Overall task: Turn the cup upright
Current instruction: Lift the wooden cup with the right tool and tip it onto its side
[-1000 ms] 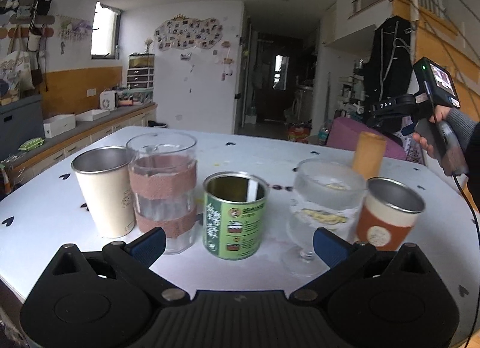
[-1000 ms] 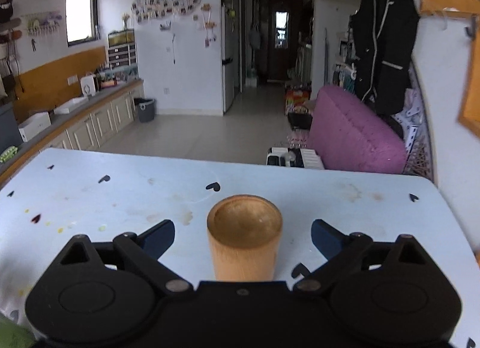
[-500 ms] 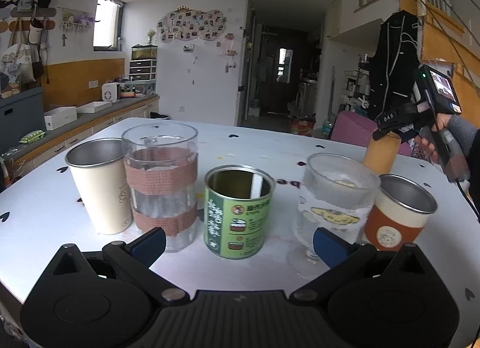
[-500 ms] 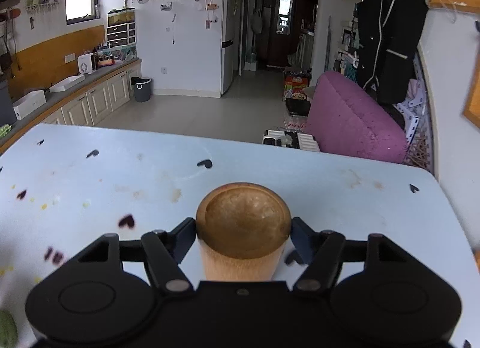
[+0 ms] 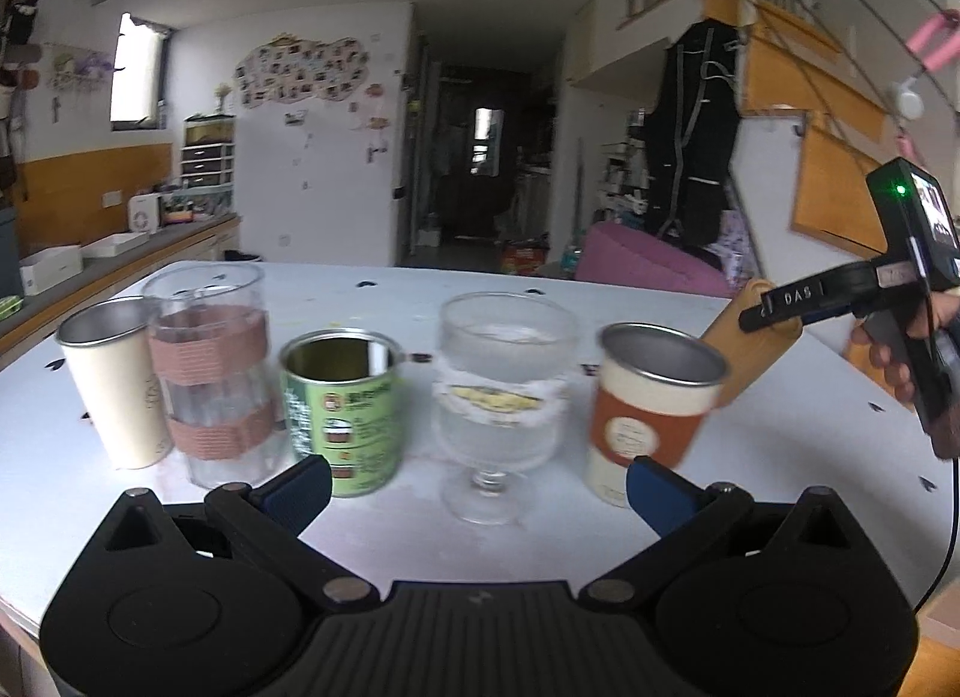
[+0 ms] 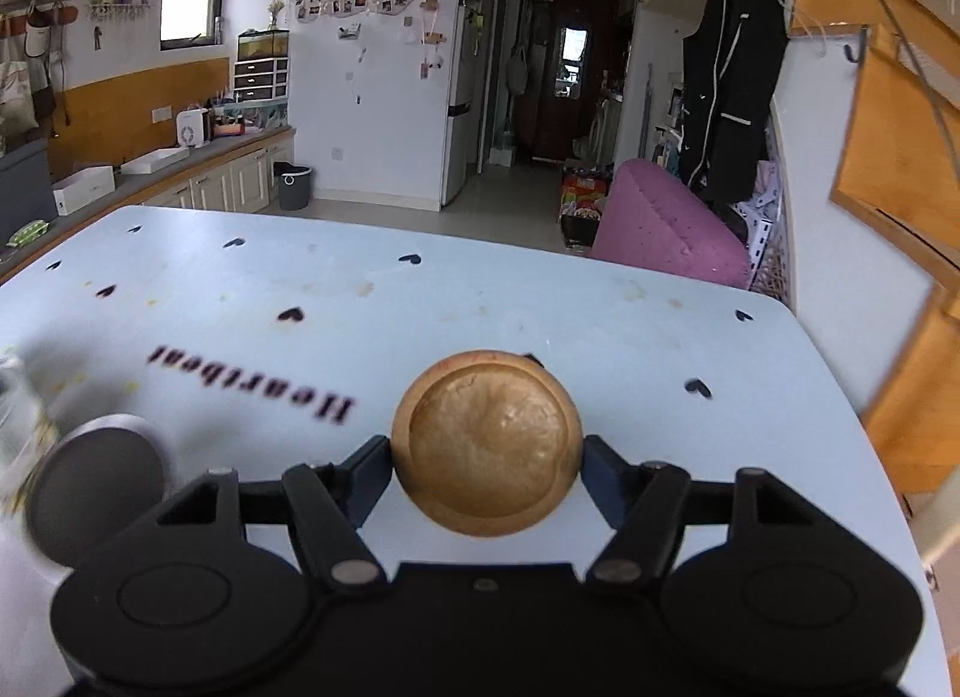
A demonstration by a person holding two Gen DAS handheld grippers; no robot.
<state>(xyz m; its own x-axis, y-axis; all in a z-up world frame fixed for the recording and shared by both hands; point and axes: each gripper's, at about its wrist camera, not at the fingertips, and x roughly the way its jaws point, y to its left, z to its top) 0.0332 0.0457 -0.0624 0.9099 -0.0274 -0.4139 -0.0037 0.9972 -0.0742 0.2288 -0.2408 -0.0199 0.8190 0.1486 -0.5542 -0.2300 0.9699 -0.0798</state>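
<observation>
The wooden cup is clamped between the fingers of my right gripper, which is shut on it. Its flat bottom faces the right wrist camera. In the left wrist view the wooden cup hangs tilted above the white table, behind the orange-sleeved cup, with the right gripper around it and a person's hand on the handle. My left gripper stands open near the table's front edge and holds nothing.
A row of upright vessels stands before the left gripper: a cream steel cup, a glass with pink bands, a green can, a stemmed glass and an orange-sleeved steel cup. A purple sofa lies beyond the table.
My right gripper went from open around the standing wooden cup to shut on it, then lifted and tilted it. The left gripper stayed open and shifted slightly.
</observation>
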